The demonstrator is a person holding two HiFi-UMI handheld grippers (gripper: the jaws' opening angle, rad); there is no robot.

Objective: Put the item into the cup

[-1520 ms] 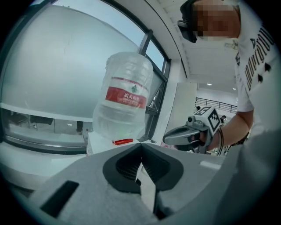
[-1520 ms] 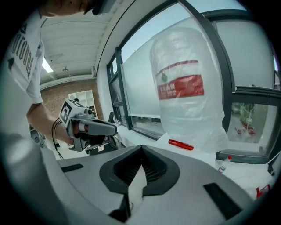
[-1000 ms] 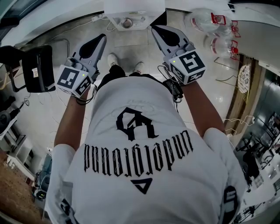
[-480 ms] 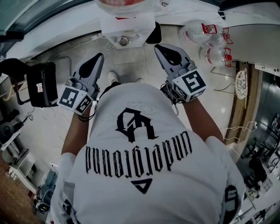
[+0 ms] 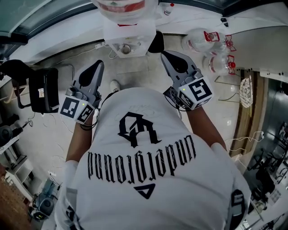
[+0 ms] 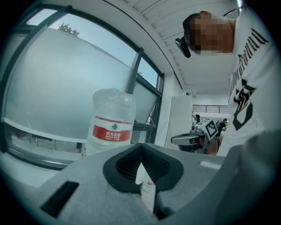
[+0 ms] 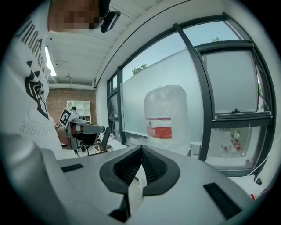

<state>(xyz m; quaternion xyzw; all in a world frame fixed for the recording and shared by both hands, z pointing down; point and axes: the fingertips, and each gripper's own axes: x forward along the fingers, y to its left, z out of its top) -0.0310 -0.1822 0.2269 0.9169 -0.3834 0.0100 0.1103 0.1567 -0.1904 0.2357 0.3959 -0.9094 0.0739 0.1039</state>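
White shirt [image 5: 148, 179], head view: left gripper [image 5: 96, 66] left of centre, right gripper [image 5: 167, 55] right of centre, both aimed at water bottle [image 5: 121, 5] on top edge.
Left gripper view: jaws closed, nothing held; bottle behind tips.
Right gripper view: jaws closed, nothing held.
Cup, item: cannot tell where.

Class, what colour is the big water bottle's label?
Red, on the water bottle; clearest in the left gripper view.

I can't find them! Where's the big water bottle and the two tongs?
water bottle [image 6: 112, 129], left gripper view, on its red label.
left tongs [image 5: 100, 63], head view, at the shut tips.
right tongs [image 5: 164, 53], head view, at the shut tips.
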